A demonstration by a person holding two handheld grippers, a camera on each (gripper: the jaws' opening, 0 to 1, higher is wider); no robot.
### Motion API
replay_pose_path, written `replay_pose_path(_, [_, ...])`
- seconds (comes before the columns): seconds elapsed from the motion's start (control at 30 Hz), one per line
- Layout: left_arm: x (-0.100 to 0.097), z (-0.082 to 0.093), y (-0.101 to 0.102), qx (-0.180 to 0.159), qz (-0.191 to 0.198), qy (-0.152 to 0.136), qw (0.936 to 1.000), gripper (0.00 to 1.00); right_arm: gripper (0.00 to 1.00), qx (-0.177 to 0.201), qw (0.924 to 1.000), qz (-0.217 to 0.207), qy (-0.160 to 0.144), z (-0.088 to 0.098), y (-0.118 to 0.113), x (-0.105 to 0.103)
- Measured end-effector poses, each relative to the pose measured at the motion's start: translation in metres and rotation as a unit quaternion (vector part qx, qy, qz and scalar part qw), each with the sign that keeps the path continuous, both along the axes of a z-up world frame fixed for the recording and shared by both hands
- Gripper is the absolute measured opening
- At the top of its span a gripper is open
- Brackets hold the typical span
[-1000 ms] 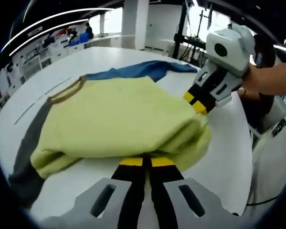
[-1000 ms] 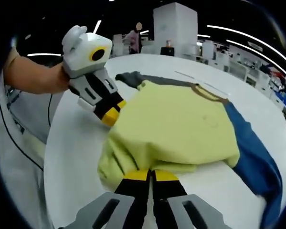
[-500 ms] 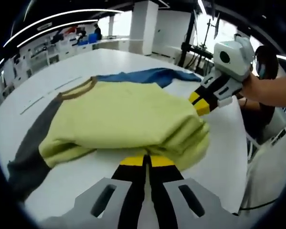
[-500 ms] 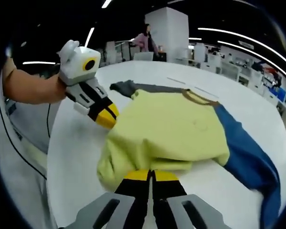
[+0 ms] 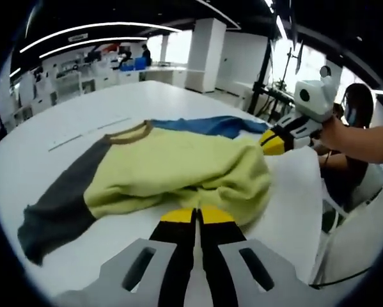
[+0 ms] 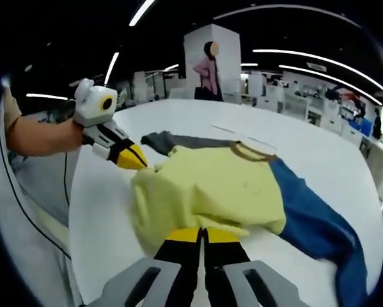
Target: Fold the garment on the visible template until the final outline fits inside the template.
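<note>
left gripper view | left gripper [image 5: 195, 216] pinching garment [image 5: 178, 169] hem | table [image 5: 89, 112]

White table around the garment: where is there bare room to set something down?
The white table lies bare beyond the brown collar, and between the grey sleeve and the left gripper. In the right gripper view, bare table borders the blue sleeve. It is crowded at the yellow hem, where both grippers pinch, right gripper included.

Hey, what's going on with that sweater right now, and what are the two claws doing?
Left gripper and right gripper both shut on the yellow hem of the garment. Body doubled over on the white table; grey and blue sleeves lie spread out. Nothing in the way.
</note>
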State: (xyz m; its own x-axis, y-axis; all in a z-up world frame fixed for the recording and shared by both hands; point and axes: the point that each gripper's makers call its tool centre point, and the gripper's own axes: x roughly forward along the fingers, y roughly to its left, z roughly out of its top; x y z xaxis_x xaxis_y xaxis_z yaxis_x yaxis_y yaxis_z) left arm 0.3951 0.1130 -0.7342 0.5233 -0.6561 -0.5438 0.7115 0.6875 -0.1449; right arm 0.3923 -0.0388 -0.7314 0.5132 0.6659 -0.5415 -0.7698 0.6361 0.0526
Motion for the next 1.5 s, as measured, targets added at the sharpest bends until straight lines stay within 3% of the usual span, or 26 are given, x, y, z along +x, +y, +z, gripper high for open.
replay_pose_path(0.4, [0.001, 0.046, 0.018, -0.025, 0.027, -0.050, 0.9981, 0.00, 0.00, 0.025, 0.9986, -0.006, -0.046, 0.049, 0.002, 0.005])
replay_pose_path(0.67, [-0.001, 0.088, 0.022, -0.039, 0.034, -0.094, 0.9942, 0.00, 0.00, 0.045, 0.9955, -0.003, -0.084, 0.085, 0.004, 0.005])
replay_pose_path(0.8, [-0.001, 0.104, 0.023, -0.041, 0.037, -0.117, 0.9915, 0.00, 0.00, 0.061, 0.9936, -0.001, -0.096, 0.092, 0.005, 0.006])
replay_pose_path(1.0, [0.008, 0.103, 0.025, -0.047, 0.050, -0.117, 0.9908, 0.00, 0.00, 0.076, 0.9931, -0.007, -0.090, 0.092, 0.006, 0.009])
replay_pose_path(1.23, [0.022, 0.081, 0.021, -0.031, 0.051, -0.098, 0.9933, 0.00, 0.00, 0.055, 0.9963, -0.023, -0.063, 0.065, -0.001, 0.028])
replay_pose_path(1.5, [0.046, 0.067, 0.021, -0.010, 0.055, -0.092, 0.9942, 0.00, 0.00, 0.051, 0.9971, -0.036, -0.044, 0.048, -0.004, 0.054])
